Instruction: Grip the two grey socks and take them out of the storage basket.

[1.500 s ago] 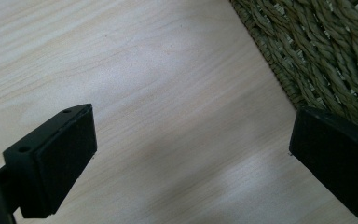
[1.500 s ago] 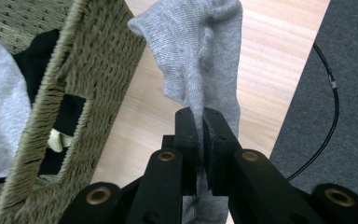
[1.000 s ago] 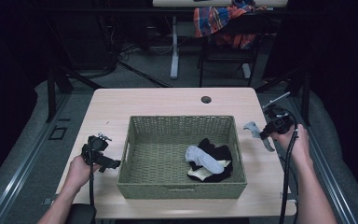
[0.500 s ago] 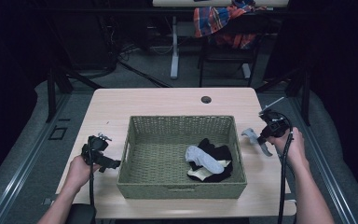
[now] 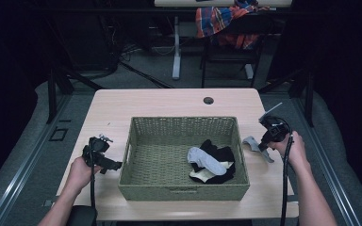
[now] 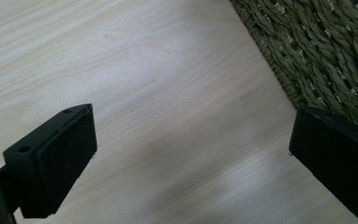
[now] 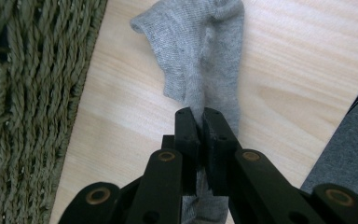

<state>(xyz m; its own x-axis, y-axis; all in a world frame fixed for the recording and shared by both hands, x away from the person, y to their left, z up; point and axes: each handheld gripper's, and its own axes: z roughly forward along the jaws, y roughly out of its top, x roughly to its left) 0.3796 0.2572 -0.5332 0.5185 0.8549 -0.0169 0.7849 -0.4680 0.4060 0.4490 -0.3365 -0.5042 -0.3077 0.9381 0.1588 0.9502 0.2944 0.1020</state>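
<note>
A: Entry. Grey sock (image 7: 200, 60) pinched in the right tongs (image 7: 201, 116), jaws fully closed on a fold at mid-length. Toe end hangs forward over the tabletop (image 7: 279, 70); the rest trails back under the tongs.

B: Position against a second ago?

A: In the high view the grey sock (image 5: 256, 146) now sits closer to the right wall of the wicker basket (image 5: 184, 190), still outside it, over bare wood. The right tongs (image 5: 265, 144) have come inward and slightly toward the person across the last second. Whether the sock touches the wood or hangs just clear, cannot tell.

B: Reading?

A: Judged: a carry toward the basket, not yet over the rim. The basket already holds a heap of socks (image 5: 212, 162), black, light grey and cream, at its right half.

B: Left side?

A: Left tongs (image 6: 186, 154) spread wide, nothing between the jaws, over the tabletop just beside the basket's left wall (image 6: 317, 51). No shift since the earlier pictures; the left hand (image 5: 80, 172) rests at the table edge.

B: Next needs?

A: Lift above the rim, then release inside.
</note>
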